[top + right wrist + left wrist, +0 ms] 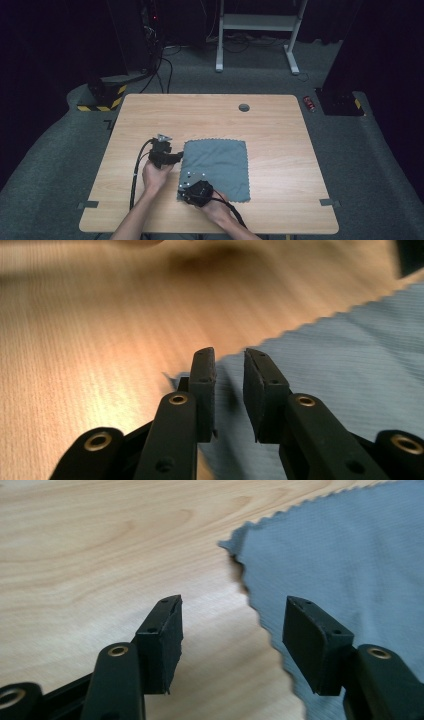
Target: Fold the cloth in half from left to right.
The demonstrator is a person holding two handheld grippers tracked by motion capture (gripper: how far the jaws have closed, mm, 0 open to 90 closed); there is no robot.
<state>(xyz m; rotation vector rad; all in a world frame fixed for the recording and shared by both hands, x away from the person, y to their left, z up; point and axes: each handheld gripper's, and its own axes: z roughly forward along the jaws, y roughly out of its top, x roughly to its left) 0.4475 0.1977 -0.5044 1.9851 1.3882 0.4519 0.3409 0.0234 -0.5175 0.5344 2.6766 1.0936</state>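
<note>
A grey-blue cloth (220, 160) with zigzag edges lies flat on the wooden table (200, 115). My left gripper (177, 158) is at the cloth's left edge near its far-left corner. In the left gripper view, my left gripper (232, 630) stands open, one jaw over bare wood and the other over the cloth (350, 570). My right gripper (184, 192) is at the near-left corner of the cloth. In the right gripper view, my right gripper (229, 390) shows a narrow gap between its jaws, low over that corner of the cloth (340, 355), with nothing pinched between the pads.
A round cable hole (244, 107) sits near the table's far edge. Bits of tape (88, 204) mark the near corners. On the floor behind are a white desk frame (255, 30), a yellow-striped base (102, 97) and cables.
</note>
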